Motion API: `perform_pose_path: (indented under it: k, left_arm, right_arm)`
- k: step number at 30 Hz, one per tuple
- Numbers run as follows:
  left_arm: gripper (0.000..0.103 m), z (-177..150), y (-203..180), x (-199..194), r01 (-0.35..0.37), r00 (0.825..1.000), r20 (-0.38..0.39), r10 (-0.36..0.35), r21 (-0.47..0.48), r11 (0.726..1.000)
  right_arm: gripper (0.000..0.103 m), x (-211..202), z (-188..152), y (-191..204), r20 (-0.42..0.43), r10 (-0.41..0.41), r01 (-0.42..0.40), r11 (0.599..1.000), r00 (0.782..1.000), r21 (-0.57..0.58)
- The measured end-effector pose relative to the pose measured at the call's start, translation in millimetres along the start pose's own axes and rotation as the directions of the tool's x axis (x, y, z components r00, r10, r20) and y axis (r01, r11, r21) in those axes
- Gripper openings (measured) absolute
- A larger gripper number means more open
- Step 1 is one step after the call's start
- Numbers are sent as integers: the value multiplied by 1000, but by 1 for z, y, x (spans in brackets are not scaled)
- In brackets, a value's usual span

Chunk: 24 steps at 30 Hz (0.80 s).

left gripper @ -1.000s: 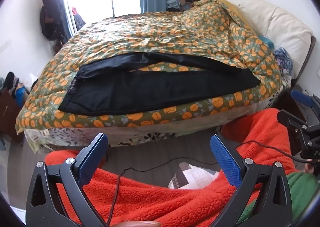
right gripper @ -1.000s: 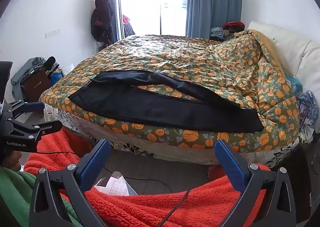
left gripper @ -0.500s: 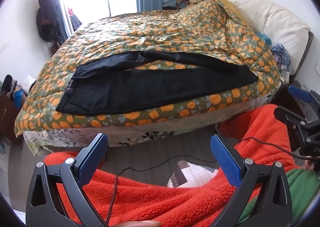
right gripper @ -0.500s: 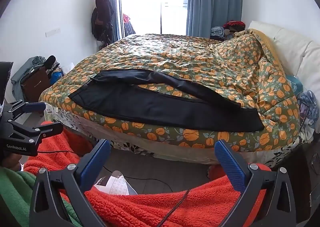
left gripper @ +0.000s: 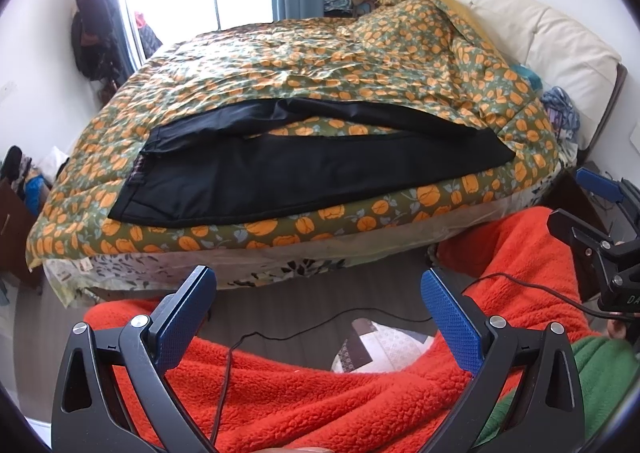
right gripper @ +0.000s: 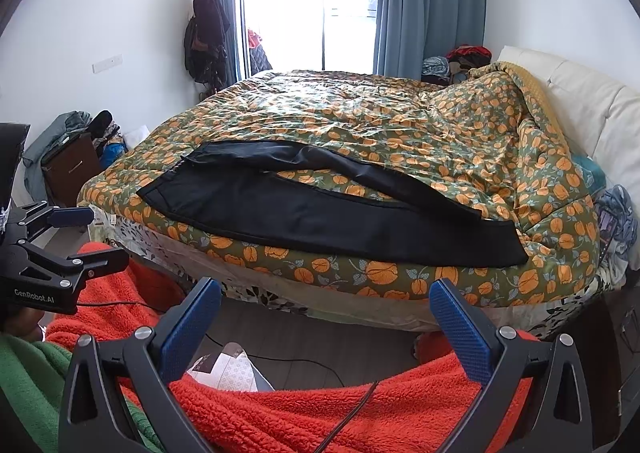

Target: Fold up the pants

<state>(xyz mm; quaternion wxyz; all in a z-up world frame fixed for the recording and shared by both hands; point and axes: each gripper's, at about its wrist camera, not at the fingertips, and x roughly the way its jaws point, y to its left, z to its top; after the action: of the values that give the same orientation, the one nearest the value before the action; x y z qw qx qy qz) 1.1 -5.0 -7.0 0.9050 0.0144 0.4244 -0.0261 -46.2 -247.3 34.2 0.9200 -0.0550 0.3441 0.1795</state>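
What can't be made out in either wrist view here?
- Far leg of the black pants: left wrist view, its back edge is tucked under a fold of the floral duvet.
- Person's hands: both views, cut off by the frame edges.

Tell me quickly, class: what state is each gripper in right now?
Left gripper: open, holding nothing, short of the black pants.
Right gripper: open, holding nothing.

Both wrist cams are looking fwd from low over an orange blanket (left gripper: pixel 320 393), facing the bed (left gripper: pixel 280 241) side-on, near; both are sharing the pants (right gripper: pixel 320 217) & window.
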Motion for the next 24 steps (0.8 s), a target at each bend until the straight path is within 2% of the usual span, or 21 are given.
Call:
perform_pose_path:
  k: [24]
  left_arm:
    - [102, 0, 0, 1, -1, 1000, 1, 1, 1, 1000]
  right_arm:
    - [103, 2, -1, 0, -7, 1, -1, 1000, 1000, 3]
